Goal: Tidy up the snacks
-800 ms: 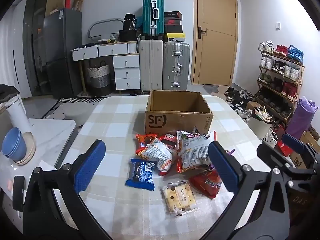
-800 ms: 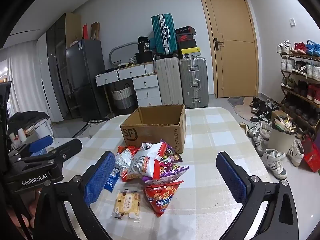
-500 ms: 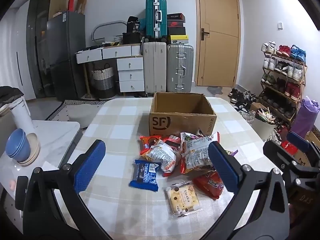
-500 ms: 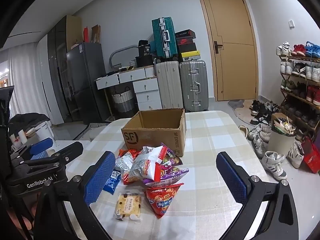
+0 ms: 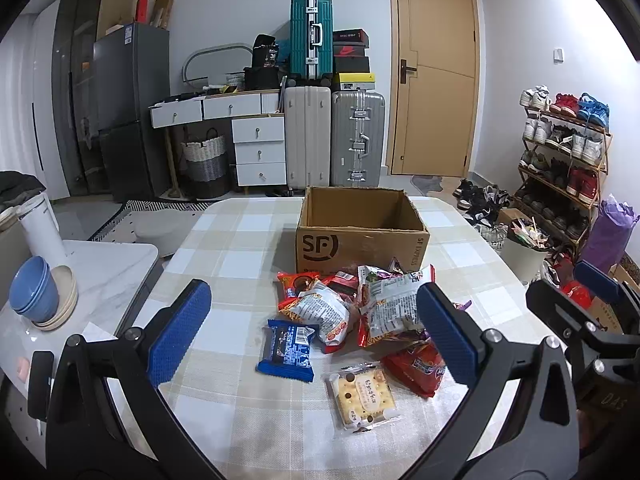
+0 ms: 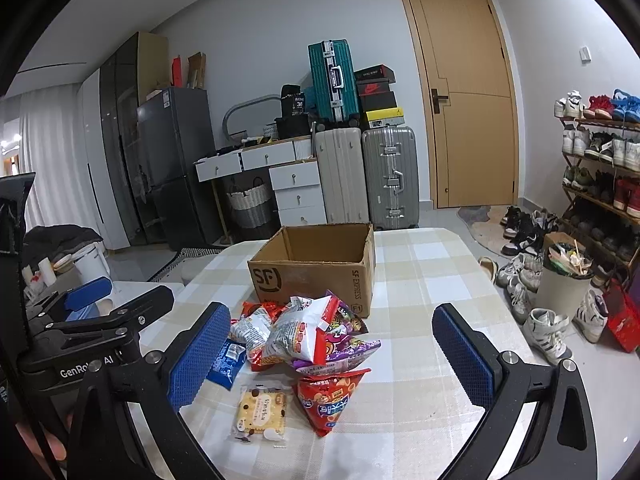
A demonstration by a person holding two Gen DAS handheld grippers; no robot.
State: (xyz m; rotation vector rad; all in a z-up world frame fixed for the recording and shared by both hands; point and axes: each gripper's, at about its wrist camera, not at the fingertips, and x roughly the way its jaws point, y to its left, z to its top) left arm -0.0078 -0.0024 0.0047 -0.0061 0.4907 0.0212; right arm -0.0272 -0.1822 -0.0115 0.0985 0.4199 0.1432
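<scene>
An open cardboard box marked SF stands on the checked table, empty as far as I see. In front of it lies a heap of snack bags. Nearer me are a blue packet, a clear cracker pack and a red bag. My left gripper hangs open above the near table edge, holding nothing. My right gripper is open too, with nothing between its fingers, and shows in the left view.
A side counter with blue bowls stands left of the table. Suitcases, drawers and a fridge line the far wall. A shoe rack, a bin and loose shoes stand to the right.
Both views have tilted up and drawn back a little, so box and snacks sit slightly lower in frame. Nothing on the table has moved and both grippers stay open.
</scene>
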